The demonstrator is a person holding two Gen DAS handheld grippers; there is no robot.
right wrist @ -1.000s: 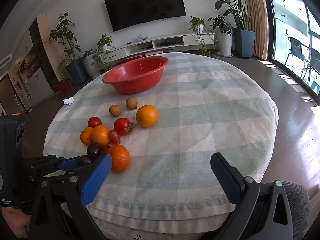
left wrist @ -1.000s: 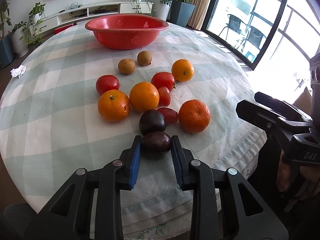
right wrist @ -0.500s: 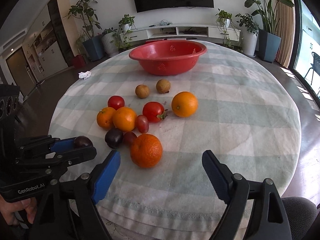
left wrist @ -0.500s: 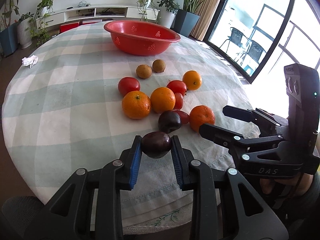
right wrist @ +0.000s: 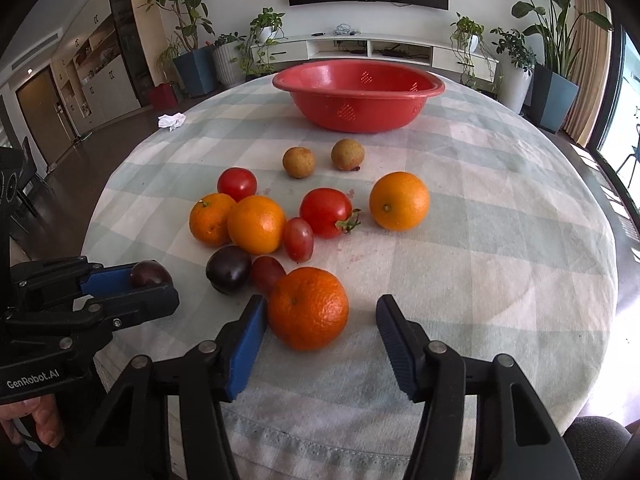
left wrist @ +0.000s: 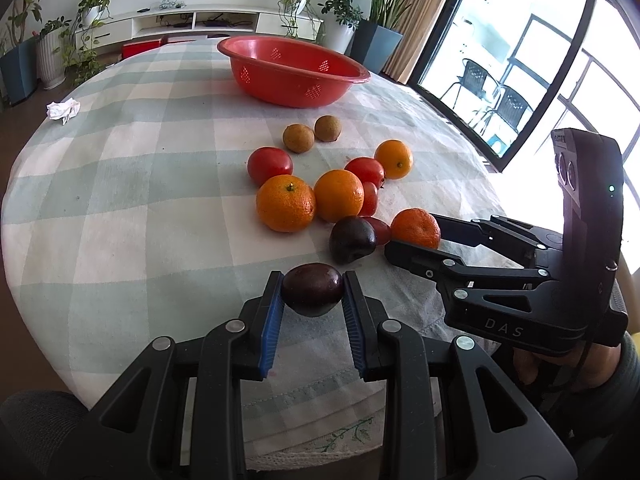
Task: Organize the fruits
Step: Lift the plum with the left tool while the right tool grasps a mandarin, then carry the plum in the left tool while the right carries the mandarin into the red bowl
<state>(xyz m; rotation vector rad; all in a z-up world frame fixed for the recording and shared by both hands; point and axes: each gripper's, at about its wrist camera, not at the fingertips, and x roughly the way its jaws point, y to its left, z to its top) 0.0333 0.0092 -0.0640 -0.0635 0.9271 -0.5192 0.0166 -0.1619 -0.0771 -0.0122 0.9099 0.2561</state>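
Left gripper (left wrist: 312, 306): clamped on a dark plum (left wrist: 312, 289), lifted clear of the checked tablecloth (left wrist: 120, 200).
Risk, left: the round, smooth plum could roll out of the pads if the hand tilts.
Right gripper (right wrist: 320, 338): jaws apart and just been closing; the near orange (right wrist: 307, 308) sits between them, left pad just beside it, right pad short of it.
Risk, right: an off-centre squeeze could push the orange into the second plum (right wrist: 229, 269).
Red basin (right wrist: 360, 96): far side of the table, well apart.
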